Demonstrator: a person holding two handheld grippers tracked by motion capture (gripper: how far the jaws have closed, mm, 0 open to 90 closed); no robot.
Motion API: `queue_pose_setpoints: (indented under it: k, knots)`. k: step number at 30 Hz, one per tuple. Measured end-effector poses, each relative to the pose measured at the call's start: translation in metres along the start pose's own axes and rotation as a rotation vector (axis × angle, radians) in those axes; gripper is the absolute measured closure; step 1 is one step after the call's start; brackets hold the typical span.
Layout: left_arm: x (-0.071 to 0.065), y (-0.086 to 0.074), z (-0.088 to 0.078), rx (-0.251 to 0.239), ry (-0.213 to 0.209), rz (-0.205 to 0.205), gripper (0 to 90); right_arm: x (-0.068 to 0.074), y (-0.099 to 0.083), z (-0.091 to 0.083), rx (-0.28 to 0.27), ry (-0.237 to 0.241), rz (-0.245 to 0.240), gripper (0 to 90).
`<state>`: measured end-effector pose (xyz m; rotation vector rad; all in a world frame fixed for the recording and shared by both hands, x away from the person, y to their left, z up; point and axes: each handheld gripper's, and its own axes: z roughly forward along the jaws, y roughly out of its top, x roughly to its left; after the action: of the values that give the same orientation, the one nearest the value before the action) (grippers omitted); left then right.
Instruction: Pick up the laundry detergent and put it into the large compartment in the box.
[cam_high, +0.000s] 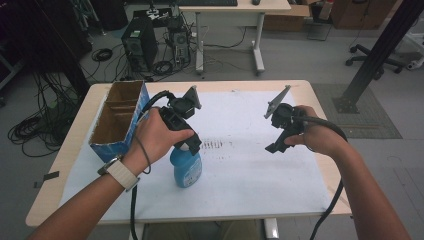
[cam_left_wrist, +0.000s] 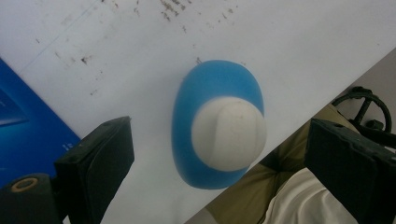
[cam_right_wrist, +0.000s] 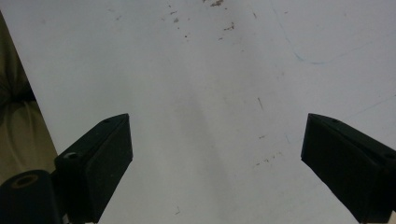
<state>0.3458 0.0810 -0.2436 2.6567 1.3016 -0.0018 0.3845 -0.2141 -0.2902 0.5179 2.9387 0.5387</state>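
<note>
A blue bottle (cam_high: 187, 170) with a white cap (cam_left_wrist: 229, 134) stands upright on the white sheet near the table's front. My left gripper (cam_high: 192, 146) hovers directly above it, pointing down; in the left gripper view the bottle (cam_left_wrist: 205, 100) sits between the two wide-apart jaws, untouched. My right gripper (cam_high: 276, 146) is held over the sheet's right half, jaws spread wide, with nothing between them but bare sheet (cam_right_wrist: 210, 116).
An open blue cardboard box (cam_high: 120, 120) stands at the table's left, just beside my left hand. The white sheet (cam_high: 250, 170) covers most of the wooden table (cam_high: 320, 107). Dark smudges (cam_high: 215, 145) mark its middle. A computer tower (cam_high: 140, 45), cables and a desk lie beyond.
</note>
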Motion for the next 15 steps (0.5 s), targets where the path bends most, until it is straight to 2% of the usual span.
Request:
queue_pose_setpoints:
  k: [15]
  knots:
    - [0.002,-0.001,0.014,0.009,-0.015,-0.010,8.8,0.000,0.001,0.001,-0.001,0.001,0.003,9.0]
